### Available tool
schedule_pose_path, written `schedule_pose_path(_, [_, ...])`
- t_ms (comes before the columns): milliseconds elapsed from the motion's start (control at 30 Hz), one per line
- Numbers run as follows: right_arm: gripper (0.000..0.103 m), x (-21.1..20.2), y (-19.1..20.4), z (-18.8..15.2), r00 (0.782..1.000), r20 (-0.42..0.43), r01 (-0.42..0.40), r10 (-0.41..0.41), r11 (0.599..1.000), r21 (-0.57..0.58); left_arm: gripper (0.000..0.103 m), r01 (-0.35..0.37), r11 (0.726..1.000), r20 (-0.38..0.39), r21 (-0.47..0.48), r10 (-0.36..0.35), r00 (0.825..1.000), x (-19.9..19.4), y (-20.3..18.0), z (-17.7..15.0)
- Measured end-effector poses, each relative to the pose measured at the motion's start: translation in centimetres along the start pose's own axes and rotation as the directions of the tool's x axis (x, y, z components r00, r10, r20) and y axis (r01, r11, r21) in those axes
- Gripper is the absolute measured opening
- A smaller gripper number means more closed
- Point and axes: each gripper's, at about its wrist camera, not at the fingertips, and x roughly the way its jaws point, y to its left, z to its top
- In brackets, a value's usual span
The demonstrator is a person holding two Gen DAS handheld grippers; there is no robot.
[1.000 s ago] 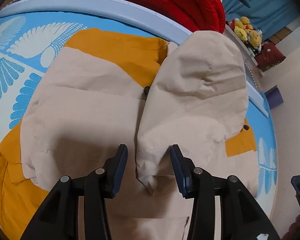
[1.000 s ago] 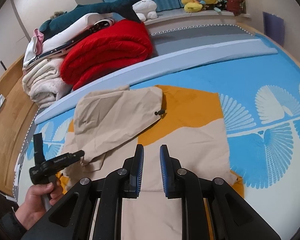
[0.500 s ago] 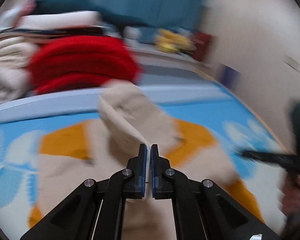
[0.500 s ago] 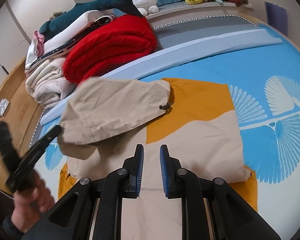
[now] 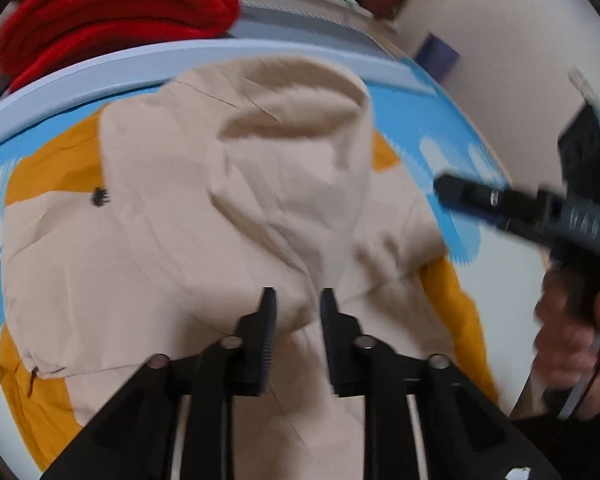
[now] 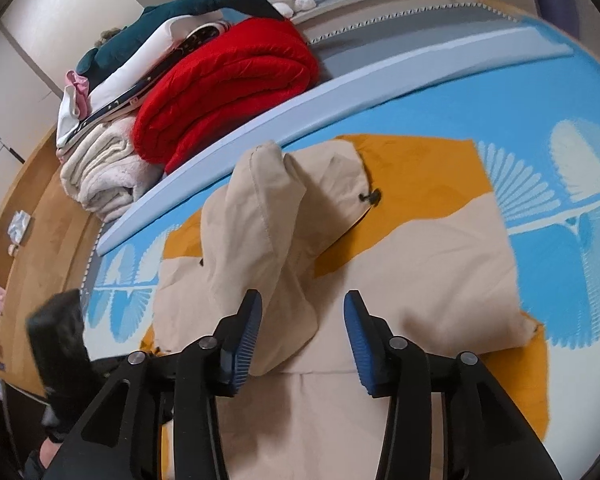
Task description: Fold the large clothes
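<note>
Folding: we lay the beige fabric hood (image 5: 284, 168) down over the beige-and-mustard jacket (image 6: 420, 248) (twelve o'clock side).
Left gripper (image 5: 298, 316): narrow, opening, hood tip between, unpressed.
Right gripper (image 6: 302, 332): opening, empty.
Next: we judge the hood needs flattening.

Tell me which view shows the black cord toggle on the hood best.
The right wrist view: the toggle is sharp at the hood's edge against orange fabric. In the left wrist view the toggle is a small motion-blurred dark speck.

No text, label, brand or number reads clearly in either view. In the left wrist view, the right gripper's (image 5: 460, 196) dark body at the right edge bears raised marks, too blurred to make out.
</note>
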Motion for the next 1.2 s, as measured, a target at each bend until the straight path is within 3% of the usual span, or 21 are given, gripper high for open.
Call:
schedule_pose_path(100, [0.045, 1.0, 0.3, -0.1, 0.999, -0.014, -0.050, 0.050, 0.998, 0.027, 0.026, -0.054, 0.989, 0.003, -0.141, 0.055, 0.998, 0.3, 2.6, -0.1])
schedule_pose_path(167, [0.047, 1.7, 0.9, -0.1, 0.997, -0.020, -0.080, 0.081, 0.996, 0.025, 0.029, -0.093, 0.962, -0.009, -0.258, 0.094, 0.996, 1.1, 4.7, -0.4])
schedule_pose_path(300, [0.050, 3.5, 2.5, 0.1, 0.994, -0.037, -0.100, 0.099, 0.995, -0.024, 0.031, -0.039, 0.879, -0.026, -0.475, 0.030, 0.999, 2.6, 8.6, -1.4])
schedule_pose_path(433, [0.050, 5.2, 3.0, -0.3, 0.995, -0.063, -0.078, 0.076, 0.997, -0.027, 0.036, -0.002, 0.820, -0.047, -0.573, -0.031, 0.998, 4.8, 10.0, -2.4])
schedule_pose_path(500, [0.044, 5.9, 3.4, -0.5, 0.996, -0.068, -0.065, 0.063, 0.997, -0.030, 0.036, 0.025, 0.789, -0.042, -0.613, -0.065, 0.997, 5.2, 10.6, -3.1])
schedule_pose_path(567, [0.013, 6.6, 4.1, -0.6, 0.993, -0.081, -0.089, 0.085, 0.995, -0.054, 0.033, 0.058, 0.761, -0.022, -0.647, -0.094, 0.995, 5.6, 10.9, -3.6])
schedule_pose_path(600, [0.010, 6.7, 4.3, -0.6, 0.993, -0.080, -0.095, 0.090, 0.993, -0.064, 0.016, 0.070, 0.754, -0.012, -0.653, -0.103, 0.995, 5.4, 11.0, -3.7])
schedule_pose_path(633, [0.005, 6.7, 4.5, -0.6, 0.993, -0.069, -0.100, 0.096, 0.993, -0.068, 0.003, 0.091, 0.752, 0.000, -0.653, -0.120, 0.993, 5.3, 11.0, -3.6])
schedule_pose_path(700, [0.002, 5.8, 4.3, -0.4, 0.987, -0.020, -0.158, 0.157, 0.987, -0.033, 0.002, 0.108, 0.766, 0.049, -0.633, -0.100, 0.994, 3.3, 11.1, -2.8])
schedule_pose_path(800, [0.002, 2.9, 3.2, -0.1, 0.949, 0.145, -0.290, 0.279, 0.955, 0.065, 0.002, 0.102, 0.827, 0.170, -0.553, -0.008, 0.985, -1.5, 10.5, -0.5])
schedule_pose_path(833, [0.001, 2.5, 2.7, -0.3, 0.945, 0.176, -0.296, 0.277, 0.950, 0.097, 0.002, 0.076, 0.852, 0.195, -0.518, 0.032, 0.980, -2.9, 10.1, 0.1])
schedule_pose_path(867, [0.001, 2.8, 2.0, -0.6, 0.956, 0.174, -0.262, 0.236, 0.955, 0.140, 0.002, 0.040, 0.872, 0.200, -0.489, 0.067, 0.978, -3.7, 9.7, 0.4])
schedule_pose_path(900, [0.001, 3.6, 1.2, -0.9, 0.972, 0.143, -0.214, 0.189, 0.959, 0.187, 0.000, -0.002, 0.884, 0.180, -0.467, 0.098, 0.979, -3.9, 9.2, 0.6])
schedule_pose_path(967, [0.002, 7.1, -1.2, -2.4, 0.996, -0.022, -0.079, 0.090, 0.948, 0.307, 0.000, -0.130, 0.900, 0.055, -0.417, 0.167, 0.984, -2.1, 8.5, 0.1])
schedule_pose_path(1033, [0.002, 10.3, -3.9, -4.5, 0.984, -0.177, 0.051, 0.024, 0.912, 0.408, 0.000, -0.196, 0.895, -0.100, -0.400, 0.171, 0.980, 1.3, 8.9, -1.3])
schedule_pose_path(1067, [0.004, 11.4, -5.0, -5.4, 0.974, -0.227, 0.084, 0.021, 0.892, 0.445, 0.000, -0.214, 0.877, -0.172, -0.431, 0.153, 0.973, 2.8, 9.5, -2.3])
schedule_pose_path(1133, [0.005, 12.0, -5.4, -5.7, 0.970, -0.242, 0.096, 0.019, 0.884, 0.457, 0.000, -0.208, 0.838, -0.176, -0.505, 0.135, 0.975, 2.8, 10.3, -3.1])
schedule_pose_path(1200, [0.008, 11.2, -4.5, -4.6, 0.980, -0.197, 0.091, -0.008, 0.905, 0.416, 0.000, -0.214, 0.840, -0.098, -0.499, 0.190, 0.977, 1.1, 9.9, -1.8])
